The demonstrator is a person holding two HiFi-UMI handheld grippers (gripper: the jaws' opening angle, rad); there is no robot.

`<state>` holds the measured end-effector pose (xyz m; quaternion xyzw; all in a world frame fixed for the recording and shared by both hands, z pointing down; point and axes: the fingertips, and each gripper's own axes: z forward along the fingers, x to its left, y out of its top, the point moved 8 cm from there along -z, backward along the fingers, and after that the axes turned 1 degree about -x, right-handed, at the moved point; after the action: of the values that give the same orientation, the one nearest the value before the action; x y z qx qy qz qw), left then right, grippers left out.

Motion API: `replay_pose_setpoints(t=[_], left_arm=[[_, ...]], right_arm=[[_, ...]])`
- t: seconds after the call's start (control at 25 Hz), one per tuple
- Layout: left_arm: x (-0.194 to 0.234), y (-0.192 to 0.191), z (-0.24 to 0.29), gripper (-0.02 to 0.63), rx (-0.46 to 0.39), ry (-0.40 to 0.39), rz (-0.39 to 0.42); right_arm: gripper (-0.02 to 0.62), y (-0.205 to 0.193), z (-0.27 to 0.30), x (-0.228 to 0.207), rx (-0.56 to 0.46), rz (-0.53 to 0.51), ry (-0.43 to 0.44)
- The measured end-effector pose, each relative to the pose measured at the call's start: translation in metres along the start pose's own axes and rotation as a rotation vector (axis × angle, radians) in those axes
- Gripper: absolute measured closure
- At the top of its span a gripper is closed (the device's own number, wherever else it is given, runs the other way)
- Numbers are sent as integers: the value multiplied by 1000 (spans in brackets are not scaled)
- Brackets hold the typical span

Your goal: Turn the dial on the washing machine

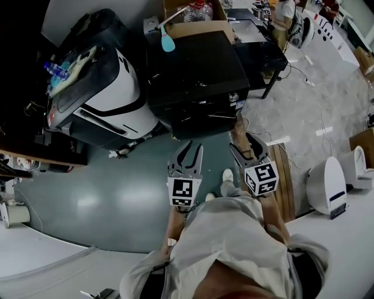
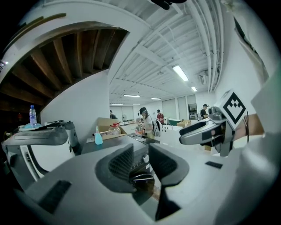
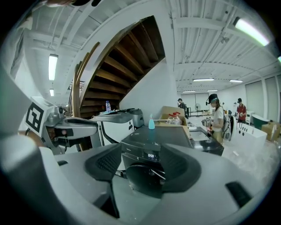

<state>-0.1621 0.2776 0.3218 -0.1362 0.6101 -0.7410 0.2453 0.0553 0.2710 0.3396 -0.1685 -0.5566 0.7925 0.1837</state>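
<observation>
Head view shows the black washing machine (image 1: 196, 70) standing on the floor ahead of the person. The left gripper (image 1: 193, 149) and the right gripper (image 1: 244, 143) are both short of it, with jaws apart and nothing between them. I judge the task is not begun: the dial (image 2: 145, 158), a small silver knob on the front panel, is untouched, so reaching, gripping and turning it all remain. The lit display (image 3: 150, 155) seems to read 058; other print there is too small to read.

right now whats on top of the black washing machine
A teal pump bottle stands at the back edge of the washing machine top. Behind it a cardboard box holds bottles; the box walls cover whatever lies lower inside.
</observation>
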Motion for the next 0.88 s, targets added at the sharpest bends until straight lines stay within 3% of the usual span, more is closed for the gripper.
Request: replay_pose_setpoints(t=[0.88], left_arm=[[2, 28, 110, 497, 41, 103, -1]], right_arm=[[330, 26, 73, -109, 12, -3, 96]])
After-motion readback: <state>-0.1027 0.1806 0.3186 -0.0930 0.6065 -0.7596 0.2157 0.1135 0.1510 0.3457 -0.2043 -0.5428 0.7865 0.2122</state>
